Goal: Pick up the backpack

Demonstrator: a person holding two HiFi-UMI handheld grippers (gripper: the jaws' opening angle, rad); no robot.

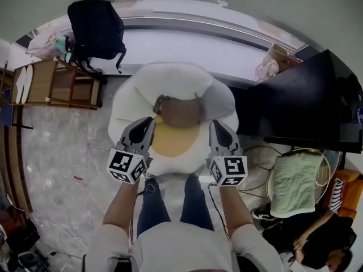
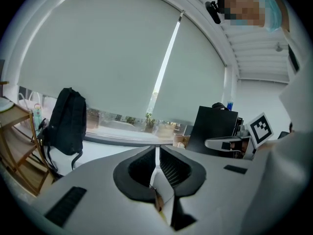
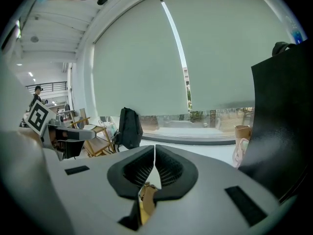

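The black backpack (image 1: 95,27) stands upright at the far left, on the white ledge below the window, beside a wooden rack. It also shows in the left gripper view as the backpack (image 2: 66,121) at the left, and small and distant in the right gripper view as the backpack (image 3: 128,128). My left gripper (image 1: 148,120) and right gripper (image 1: 215,123) are side by side over a white round cushion, far from the backpack. The left gripper (image 2: 156,153) is shut with nothing in it. The right gripper (image 3: 154,151) is shut and empty too.
A white cushion (image 1: 176,84) with a yellow middle and a brown item (image 1: 180,111) lies right under the grippers. A wooden rack (image 1: 57,84) stands at the left. A big black panel (image 1: 306,101), a paper bag (image 1: 275,58) and a green cloth (image 1: 295,183) fill the right.
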